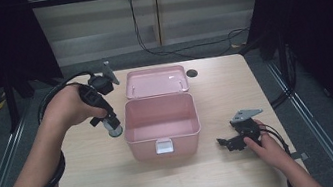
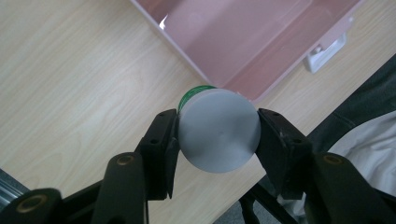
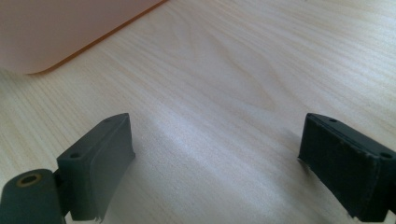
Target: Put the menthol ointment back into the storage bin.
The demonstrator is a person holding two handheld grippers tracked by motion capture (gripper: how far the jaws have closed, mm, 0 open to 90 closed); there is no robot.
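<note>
My left gripper (image 1: 112,126) points down, just left of the pink box (image 1: 161,124), shut on a small round jar (image 1: 114,128) with a grey lid. In the left gripper view the jar (image 2: 218,130) sits between both pads, lid toward the camera, a green band showing under it. It hangs above the table beside the box's open rim (image 2: 224,56). My right gripper (image 1: 225,142) rests low on the table at the right of the box, open. Its jaws stand wide in the right gripper view, my right gripper (image 3: 215,163) holding nothing over bare wood.
The pink box stands mid-table with its lid (image 1: 155,81) folded back behind it and a white latch (image 1: 164,146) on the front. A small dark round mark (image 1: 192,73) lies near the back edge. Cables trail from both grippers. Black frame posts flank the wooden table (image 1: 224,89).
</note>
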